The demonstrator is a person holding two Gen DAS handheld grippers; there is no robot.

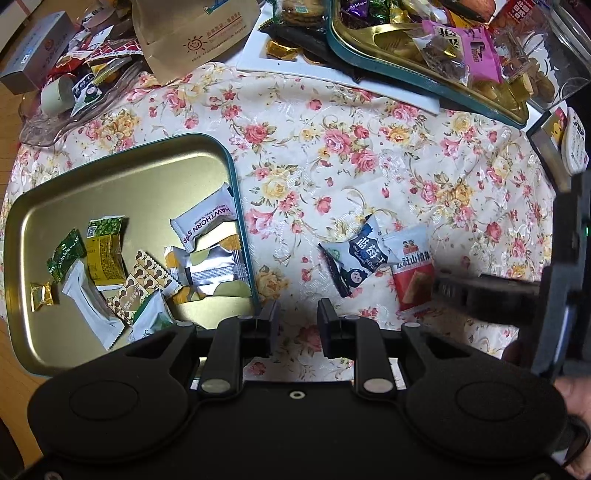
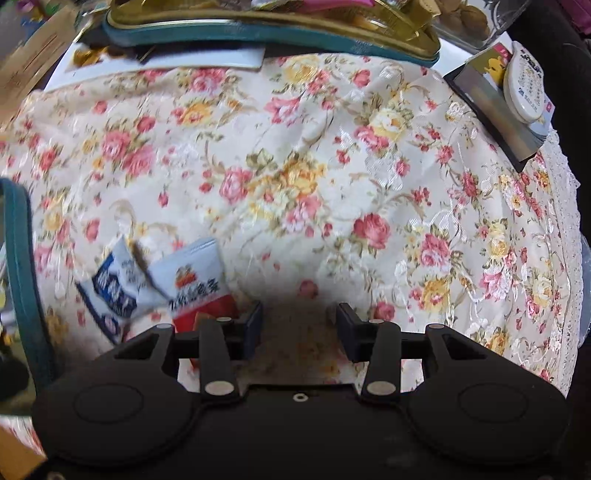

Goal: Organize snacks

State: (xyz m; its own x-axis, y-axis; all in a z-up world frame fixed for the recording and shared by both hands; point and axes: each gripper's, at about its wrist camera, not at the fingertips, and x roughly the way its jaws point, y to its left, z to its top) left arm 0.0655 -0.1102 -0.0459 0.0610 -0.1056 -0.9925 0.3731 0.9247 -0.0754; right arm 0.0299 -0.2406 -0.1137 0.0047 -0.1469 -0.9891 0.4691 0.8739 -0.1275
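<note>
A gold tin tray with a teal rim (image 1: pixel 92 177) lies at the left and holds several wrapped snacks, among them a white hawthorn packet (image 1: pixel 207 225). Two packets lie on the floral cloth: a blue-and-white blueberry packet (image 1: pixel 356 258) and a red-and-white packet (image 1: pixel 412 266). Both also show in the right wrist view, the blue one (image 2: pixel 112 286) and the red one (image 2: pixel 195 284). My left gripper (image 1: pixel 297 319) is open and empty beside the tray's right edge. My right gripper (image 2: pixel 299 325) is open and empty, just right of the red packet; its finger (image 1: pixel 480 291) reaches in from the right.
A second teal tin (image 1: pixel 413 62) full of sweets sits at the back on a white board (image 1: pixel 258 55). A brown paper bag (image 1: pixel 192 33), a glass dish (image 1: pixel 66 107) of snacks and a grey box (image 1: pixel 33 55) stand at the back left. A small box with a white tub (image 2: pixel 524 85) is at the right.
</note>
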